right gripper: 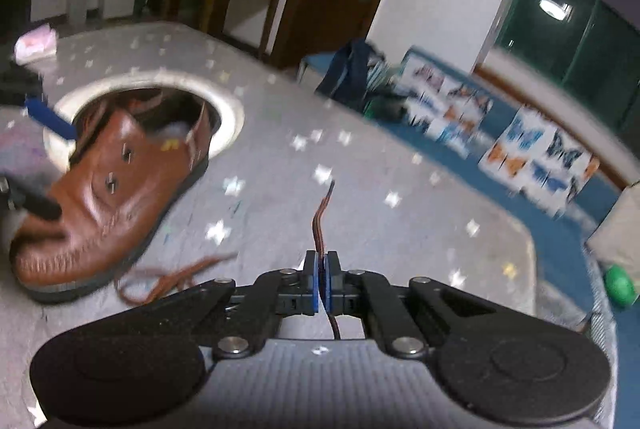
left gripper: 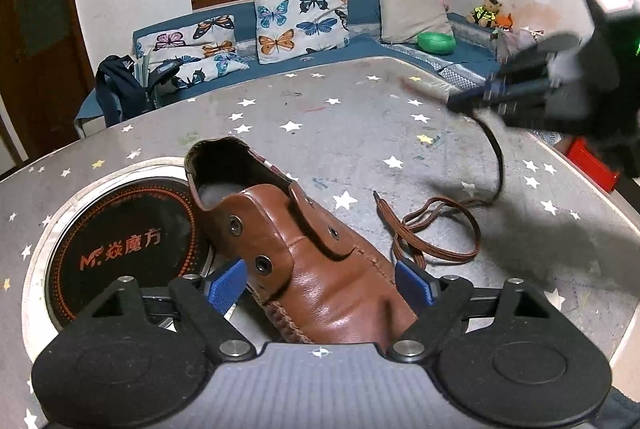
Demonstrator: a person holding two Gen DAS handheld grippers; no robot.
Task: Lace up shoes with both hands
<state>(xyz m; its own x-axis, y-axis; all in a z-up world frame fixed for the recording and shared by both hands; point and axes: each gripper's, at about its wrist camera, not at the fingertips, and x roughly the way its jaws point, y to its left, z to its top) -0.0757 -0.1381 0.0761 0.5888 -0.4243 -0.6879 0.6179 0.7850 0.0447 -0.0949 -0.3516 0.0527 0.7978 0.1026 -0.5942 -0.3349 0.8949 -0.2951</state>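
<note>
The left wrist view showed the left gripper (left gripper: 320,285) spread wide around the toe of a brown leather shoe (left gripper: 304,261), one blue pad (left gripper: 226,285) just beside each flank; whether the pads touched the leather could not be told. The shoe lay on a grey table (left gripper: 360,133) printed with stars, its heel pointing away from the gripper, over the edge of a round black disc (left gripper: 124,249) set into the tabletop. To the right of the shoe a brown lace (left gripper: 436,233) lay in loose loops, one strand rising toward the right gripper (left gripper: 460,103). In the right wrist view that gripper's pads were pressed together, pinching the lace near its end, whose tip (right gripper: 331,185) stuck out ahead of them. The shoe sat well to its left.
</note>
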